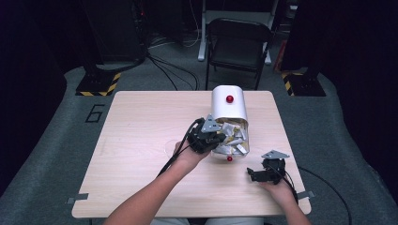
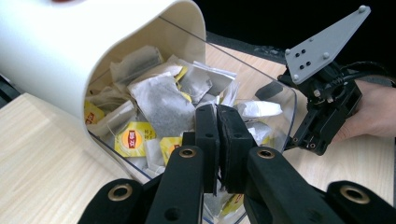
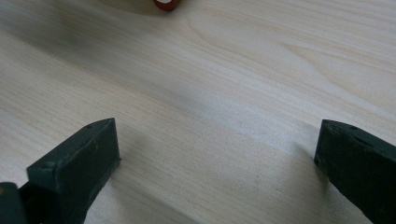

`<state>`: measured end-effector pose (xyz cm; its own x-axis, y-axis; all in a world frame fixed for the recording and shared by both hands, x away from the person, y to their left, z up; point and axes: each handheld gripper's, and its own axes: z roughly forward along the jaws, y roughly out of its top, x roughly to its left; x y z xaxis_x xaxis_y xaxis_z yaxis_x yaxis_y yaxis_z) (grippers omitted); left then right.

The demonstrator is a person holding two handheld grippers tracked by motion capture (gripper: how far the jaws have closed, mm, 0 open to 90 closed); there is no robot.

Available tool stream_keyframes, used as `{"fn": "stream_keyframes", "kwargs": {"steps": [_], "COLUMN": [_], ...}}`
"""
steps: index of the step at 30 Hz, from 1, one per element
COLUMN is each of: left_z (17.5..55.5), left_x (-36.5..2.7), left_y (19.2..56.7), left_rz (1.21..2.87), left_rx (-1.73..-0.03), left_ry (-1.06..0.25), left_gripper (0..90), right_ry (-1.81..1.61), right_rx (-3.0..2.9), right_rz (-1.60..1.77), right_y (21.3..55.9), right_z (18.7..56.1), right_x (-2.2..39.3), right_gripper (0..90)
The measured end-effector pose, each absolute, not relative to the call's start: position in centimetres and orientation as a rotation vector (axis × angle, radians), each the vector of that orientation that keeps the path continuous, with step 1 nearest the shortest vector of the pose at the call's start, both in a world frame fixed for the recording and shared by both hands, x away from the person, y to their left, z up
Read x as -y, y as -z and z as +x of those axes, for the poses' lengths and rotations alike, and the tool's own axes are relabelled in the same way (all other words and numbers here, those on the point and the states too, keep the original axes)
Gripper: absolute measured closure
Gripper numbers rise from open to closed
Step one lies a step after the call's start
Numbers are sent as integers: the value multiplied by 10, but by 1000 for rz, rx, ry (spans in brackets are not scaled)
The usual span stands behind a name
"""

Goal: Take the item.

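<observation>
A white container (image 1: pixel 228 105) with a clear front lies tipped on the bench (image 1: pixel 141 131), crammed with tea bags (image 2: pixel 161 100), some with yellow tags, in a loose heap.

One counter (image 1: pixel 141 140) carries one white bin (image 1: pixel 228 108) with two red knobs (image 1: pixel 229 99), holding many tea bags (image 2: pixel 161 100), too heaped to count. Two tools: left (image 1: pixel 217 138), right (image 1: pixel 252 174). One chair (image 1: pixel 238 44) stands beyond the far edge.

A lab or recording studio — a lone wooden bench (image 1: pixel 141 140) stands on grey carpet marked with a "6" (image 1: pixel 95 113), ringed by black curtains. Stand bases with yellow-black hazard tape (image 1: pixel 98 85), loose floor cables (image 1: pixel 169 70) and a folding chair (image 1: pixel 238 44) sit behind it.
</observation>
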<state>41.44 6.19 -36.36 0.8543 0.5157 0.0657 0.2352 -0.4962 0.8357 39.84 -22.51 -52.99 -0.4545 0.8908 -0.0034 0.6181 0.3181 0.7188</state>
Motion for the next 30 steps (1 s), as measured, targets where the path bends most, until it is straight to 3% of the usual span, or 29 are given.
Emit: {"fn": "stream_keyframes", "kwargs": {"steps": [30], "left_z": [400], "left_x": [-76], "left_y": [313], "left_rz": [2062], "left_rx": [-464], "left_ry": [-415], "left_gripper": [882], "right_ry": [-927], "right_rx": [-2188], "right_rz": [1340], "right_y": [530], "right_z": [398], "right_x": [225], "right_gripper": [0]}}
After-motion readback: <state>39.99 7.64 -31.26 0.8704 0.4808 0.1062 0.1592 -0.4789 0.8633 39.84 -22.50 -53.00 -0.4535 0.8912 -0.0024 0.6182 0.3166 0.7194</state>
